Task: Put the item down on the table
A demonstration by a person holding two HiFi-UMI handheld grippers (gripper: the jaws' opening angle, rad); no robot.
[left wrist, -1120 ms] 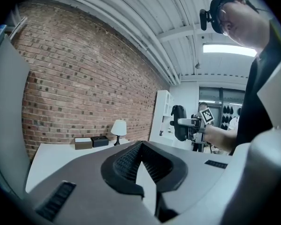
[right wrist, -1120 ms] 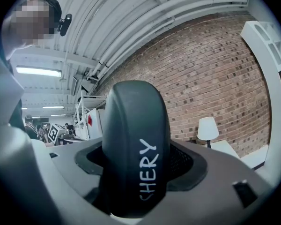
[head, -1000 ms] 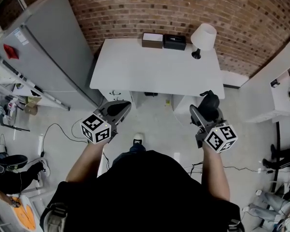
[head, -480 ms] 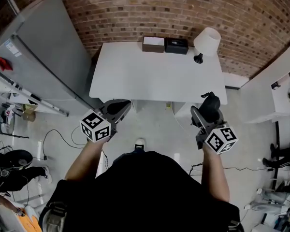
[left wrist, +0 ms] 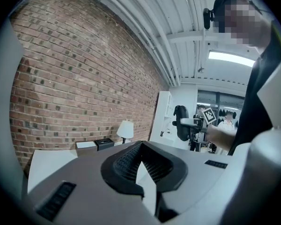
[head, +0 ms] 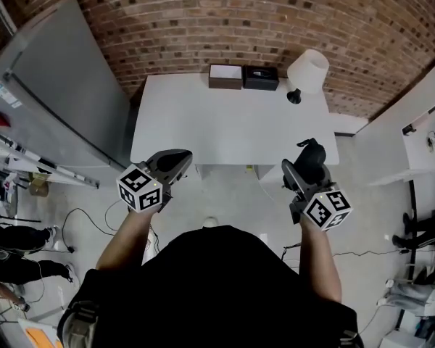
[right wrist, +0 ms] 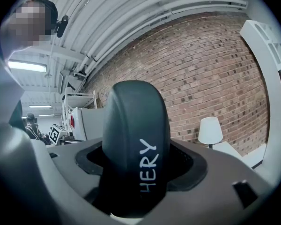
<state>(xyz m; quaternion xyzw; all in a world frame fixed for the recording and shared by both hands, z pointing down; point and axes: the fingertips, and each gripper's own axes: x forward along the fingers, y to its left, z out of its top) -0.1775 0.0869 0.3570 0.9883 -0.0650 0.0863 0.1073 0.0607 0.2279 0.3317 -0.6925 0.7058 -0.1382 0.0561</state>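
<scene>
My right gripper (head: pixel 309 158) is shut on a dark, rounded item (head: pixel 311 151) with white lettering on its edge. In the right gripper view the item (right wrist: pixel 136 121) stands upright between the jaws of the right gripper (right wrist: pixel 138 172) and fills the gap. My left gripper (head: pixel 180 158) is shut, with nothing in it. In its own view the left gripper (left wrist: pixel 140 146) has its tips meeting. Both grippers hover over the floor, just short of the near edge of the white table (head: pixel 232 125). The item (left wrist: pixel 180 123) also shows from the side in the left gripper view.
A white lamp (head: pixel 307 69) stands at the table's back right corner. A brown box (head: pixel 225 76) and a black box (head: pixel 260 77) sit along the back edge by the brick wall. A grey cabinet (head: pixel 54 100) stands to the left, white shelving (head: pixel 420 136) to the right.
The person has walked forward, and both grippers have come nearer to the table's front edge. The right gripper still holds the dark item the same way.
</scene>
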